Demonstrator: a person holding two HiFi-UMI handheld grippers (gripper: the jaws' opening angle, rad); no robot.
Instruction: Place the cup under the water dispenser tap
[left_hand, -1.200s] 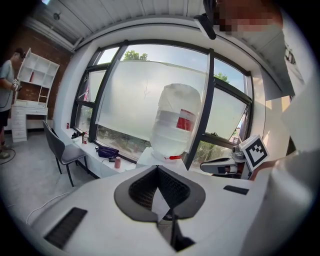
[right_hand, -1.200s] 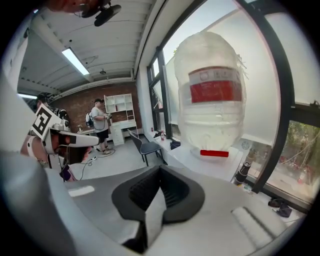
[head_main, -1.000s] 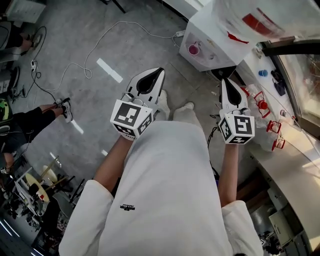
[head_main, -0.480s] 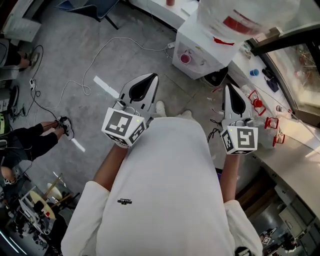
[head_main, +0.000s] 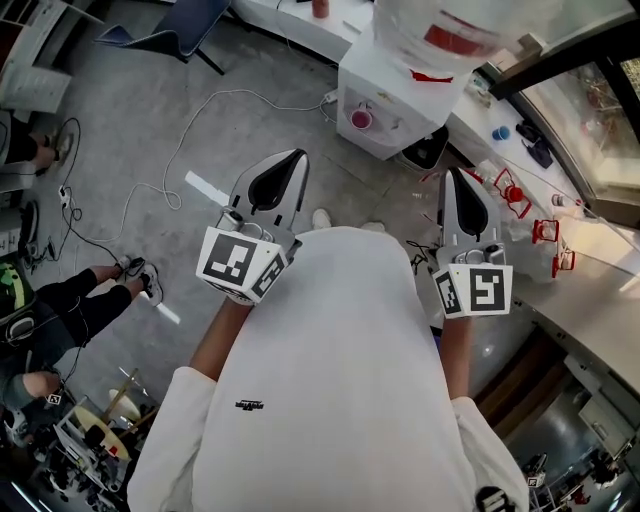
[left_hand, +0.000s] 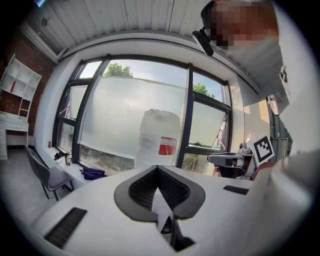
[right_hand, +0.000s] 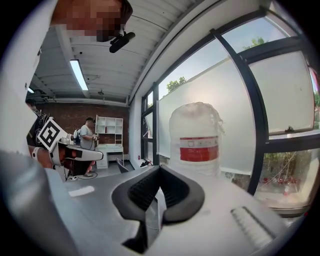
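**Head view.** A grey concrete floor (head_main: 110, 130) fills the left and middle. One white cable (head_main: 250, 93) loops across it, and one strip of white tape (head_main: 207, 187) lies on it. One white water dispenser (head_main: 400, 90) stands at the top and carries one large bottle (head_main: 450, 25). One pink cup (head_main: 361, 119) sits at the dispenser's front, well apart from both grippers. Whether it lies right under a tap cannot be told.

Two grippers point toward the dispenser. The left gripper (head_main: 292, 160) is over open floor. The right gripper (head_main: 452, 180) is near the edge of a long counter (head_main: 590, 300) that runs down the right side. Bare floor lies between the grippers and the dispenser. One chair (head_main: 175, 20) stands at the top left, and one seated person's legs (head_main: 80, 300) show at the left edge.

**Left gripper view.** A window wall (left_hand: 125, 110) with dark frames and frosted panes runs across the back. The bottle, with its one red label, rises straight ahead above the jaw tips. The two jaws are together with nothing between them. One white shelf unit (left_hand: 17, 85) hangs at the far left. The cup is out of sight.

**Right gripper view.** One standing person (right_hand: 89, 135) is in front of a brick back wall (right_hand: 75, 117), and one light strip (right_hand: 79, 74) runs along the ceiling. The bottle stands close ahead. These jaws are also closed on nothing, and no cup shows.
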